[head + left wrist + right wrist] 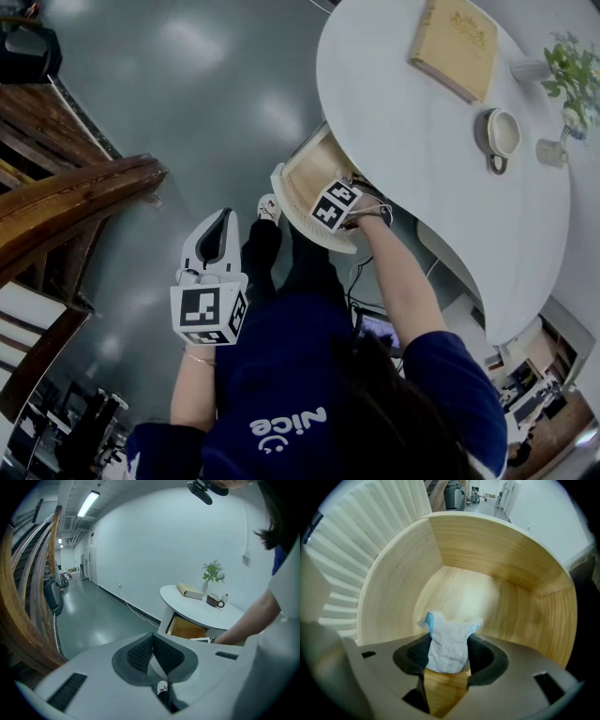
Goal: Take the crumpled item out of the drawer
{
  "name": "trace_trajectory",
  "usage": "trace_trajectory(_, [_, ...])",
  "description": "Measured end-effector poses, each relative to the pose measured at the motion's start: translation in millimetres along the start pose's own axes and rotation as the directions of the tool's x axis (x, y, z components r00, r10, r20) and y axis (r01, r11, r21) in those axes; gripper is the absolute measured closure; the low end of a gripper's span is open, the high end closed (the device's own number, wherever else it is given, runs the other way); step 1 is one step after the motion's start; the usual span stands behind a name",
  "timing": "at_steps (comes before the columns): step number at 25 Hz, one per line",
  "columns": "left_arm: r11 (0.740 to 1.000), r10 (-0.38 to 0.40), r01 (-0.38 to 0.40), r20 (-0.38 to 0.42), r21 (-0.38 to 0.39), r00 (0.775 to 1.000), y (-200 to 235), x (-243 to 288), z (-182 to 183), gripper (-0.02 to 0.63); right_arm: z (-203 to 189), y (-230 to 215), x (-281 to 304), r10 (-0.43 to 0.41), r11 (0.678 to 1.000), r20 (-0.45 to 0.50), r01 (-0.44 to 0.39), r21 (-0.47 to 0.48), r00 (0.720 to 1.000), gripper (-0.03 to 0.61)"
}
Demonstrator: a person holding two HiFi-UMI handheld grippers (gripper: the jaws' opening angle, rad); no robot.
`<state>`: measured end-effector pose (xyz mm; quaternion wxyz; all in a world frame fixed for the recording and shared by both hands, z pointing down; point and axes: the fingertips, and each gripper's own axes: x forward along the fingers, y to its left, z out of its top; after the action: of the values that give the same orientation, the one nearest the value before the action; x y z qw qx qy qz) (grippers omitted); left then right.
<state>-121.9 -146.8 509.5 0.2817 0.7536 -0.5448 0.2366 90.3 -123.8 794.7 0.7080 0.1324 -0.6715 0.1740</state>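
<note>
The crumpled item, a white tissue-like wad with a blue edge, lies on the floor of the open wooden drawer. My right gripper reaches into the drawer, and its dark pads press on the wad from both sides. In the head view only this gripper's marker cube shows at the mouth of the drawer; its fingertips and the wad are hidden there. My left gripper hangs off to the left above the floor, away from the drawer. Its jaws are shut with nothing between them.
The drawer belongs to a white rounded table that carries a book, a mug, a small jar and a potted plant. A curved wooden stair rail runs at the left over a grey floor.
</note>
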Motion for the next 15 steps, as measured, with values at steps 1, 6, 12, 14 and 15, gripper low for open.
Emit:
trace_trajectory(1, [1.000,-0.004,0.004,0.004,0.003,1.000,-1,0,1,0.609,1,0,-3,-0.001,1.000,0.008,0.001,0.008,1.000,0.350])
trace_trajectory(6, [0.999,-0.030,0.030,0.028,0.017,0.999,-8,1,12,0.609,8,6,-20,-0.002,1.000,0.054,0.001,0.031,0.999,0.352])
trace_trajectory(12, [0.998,-0.056,0.054,0.047,0.036,0.997,-14,-1,19,0.609,15,13,-44,-0.011,0.999,0.113,0.006,0.044,0.994,0.356])
trace_trajectory(14, [0.998,-0.059,0.057,0.050,0.039,0.997,-16,-1,21,0.609,17,16,-52,-0.017,0.998,0.127,0.010,0.058,0.992,0.356])
trace_trajectory(15, [0.997,-0.061,0.059,0.052,0.040,0.997,-16,-2,21,0.609,17,17,-55,-0.020,0.998,0.133,0.011,0.064,0.991,0.356])
